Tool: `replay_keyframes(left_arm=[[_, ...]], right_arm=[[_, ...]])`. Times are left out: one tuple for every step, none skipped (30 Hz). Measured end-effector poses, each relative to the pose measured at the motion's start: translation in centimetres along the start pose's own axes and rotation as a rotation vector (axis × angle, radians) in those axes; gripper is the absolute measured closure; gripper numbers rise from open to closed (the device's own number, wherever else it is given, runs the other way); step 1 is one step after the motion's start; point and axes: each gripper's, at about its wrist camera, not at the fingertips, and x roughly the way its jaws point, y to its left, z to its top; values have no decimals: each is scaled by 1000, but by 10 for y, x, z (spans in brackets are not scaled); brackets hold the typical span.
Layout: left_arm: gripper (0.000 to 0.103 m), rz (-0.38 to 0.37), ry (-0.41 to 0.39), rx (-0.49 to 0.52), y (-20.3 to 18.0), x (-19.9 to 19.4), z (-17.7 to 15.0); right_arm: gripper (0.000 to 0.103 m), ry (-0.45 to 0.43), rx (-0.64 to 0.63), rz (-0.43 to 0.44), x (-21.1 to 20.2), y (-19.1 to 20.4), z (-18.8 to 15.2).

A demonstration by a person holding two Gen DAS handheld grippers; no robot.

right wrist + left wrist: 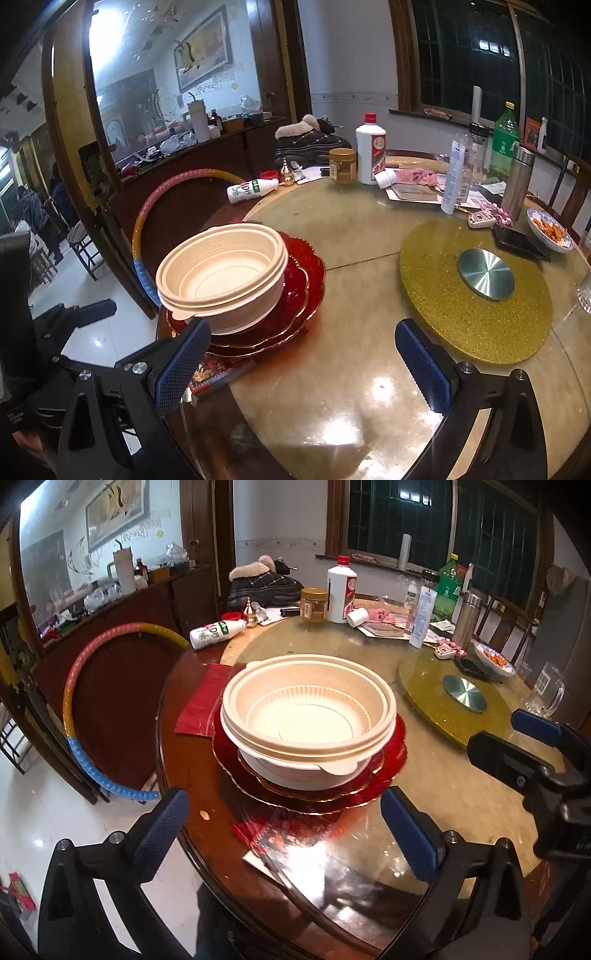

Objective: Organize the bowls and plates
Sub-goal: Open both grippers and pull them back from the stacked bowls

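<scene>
Two cream plastic bowls (308,716), one nested in the other, stand on a stack of red gold-rimmed plates (391,771) near the round table's edge. My left gripper (286,830) hangs open just short of the stack, with nothing between its blue pads. In the right wrist view the same bowls (221,273) and plates (306,277) lie ahead to the left. My right gripper (303,365) is open and empty over bare tabletop, its left pad close to the plates' rim. Each gripper shows in the other's view: right gripper (517,738), left gripper (85,310).
A gold glitter turntable (476,291) lies right of the stack. Bottles, a jar (342,165), papers and a blue-patterned bowl of orange food (550,229) crowd the far side. A red packet (199,701) lies beside the plates, and a coloured hoop (85,701) leans beyond the table edge.
</scene>
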Motion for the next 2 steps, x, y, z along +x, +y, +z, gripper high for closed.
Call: replay_keyframes(left_arm=[[0, -5, 5, -3, 1, 1, 0], [0, -17, 13, -10, 2, 2, 1]], right_arm=[[2, 2, -6, 0, 1, 2, 0], [2, 3, -11, 0, 1, 3, 0]])
